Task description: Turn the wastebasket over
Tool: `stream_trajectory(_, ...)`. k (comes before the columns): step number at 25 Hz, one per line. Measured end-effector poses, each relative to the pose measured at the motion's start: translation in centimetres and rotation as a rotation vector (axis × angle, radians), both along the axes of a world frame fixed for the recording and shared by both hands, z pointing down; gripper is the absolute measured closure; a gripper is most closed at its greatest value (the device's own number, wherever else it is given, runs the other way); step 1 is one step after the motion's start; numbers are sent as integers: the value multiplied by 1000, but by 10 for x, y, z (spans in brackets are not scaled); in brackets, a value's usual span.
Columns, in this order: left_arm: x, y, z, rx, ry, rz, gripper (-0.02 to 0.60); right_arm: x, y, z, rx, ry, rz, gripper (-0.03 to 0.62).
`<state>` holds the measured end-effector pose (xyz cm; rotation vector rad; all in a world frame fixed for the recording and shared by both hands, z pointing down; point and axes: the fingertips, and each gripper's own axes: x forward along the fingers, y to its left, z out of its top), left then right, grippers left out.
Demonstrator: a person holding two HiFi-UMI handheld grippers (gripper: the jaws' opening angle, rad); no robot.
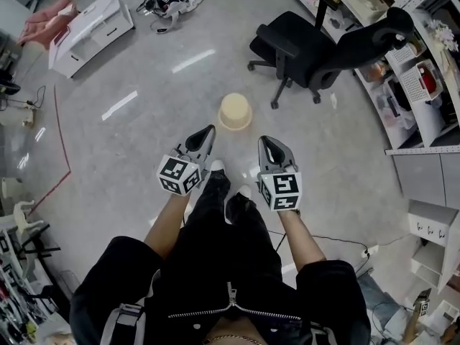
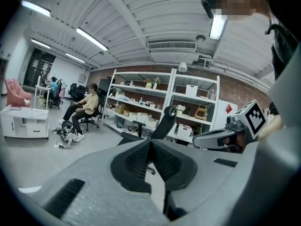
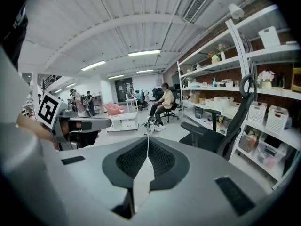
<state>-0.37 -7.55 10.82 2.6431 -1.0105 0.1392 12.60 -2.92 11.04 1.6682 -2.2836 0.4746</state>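
The cream wastebasket (image 1: 235, 111) stands on the grey floor ahead of the person's feet; a closed flat face is on top and a wider rim rests on the floor. Neither gripper view shows it. My left gripper (image 1: 209, 130) is held up in the air, short of the basket and to its left, jaws shut with nothing between them. My right gripper (image 1: 264, 141) hangs beside it, short of the basket and to its right, also shut and empty. The left gripper view has its closed jaws (image 2: 151, 143) aimed across the room, and the right gripper view shows its shut jaws (image 3: 147, 138) the same way.
A black office chair (image 1: 316, 45) stands just right of and beyond the basket. Shelving with bins (image 1: 417, 77) lines the right side. A low white cabinet (image 1: 90, 31) sits far left. A seated person (image 2: 87, 108) is across the room. A cable (image 1: 338, 241) runs along the floor at right.
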Motion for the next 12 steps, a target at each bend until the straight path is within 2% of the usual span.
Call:
stream_trajectory(6,-7,48,-6,38,-39,53,577,-4,45,-16,28,16,81,583)
stream_trajectory(12,-32,86,-16,109,-60,117,577,-42,81,-24,54,37,116,585)
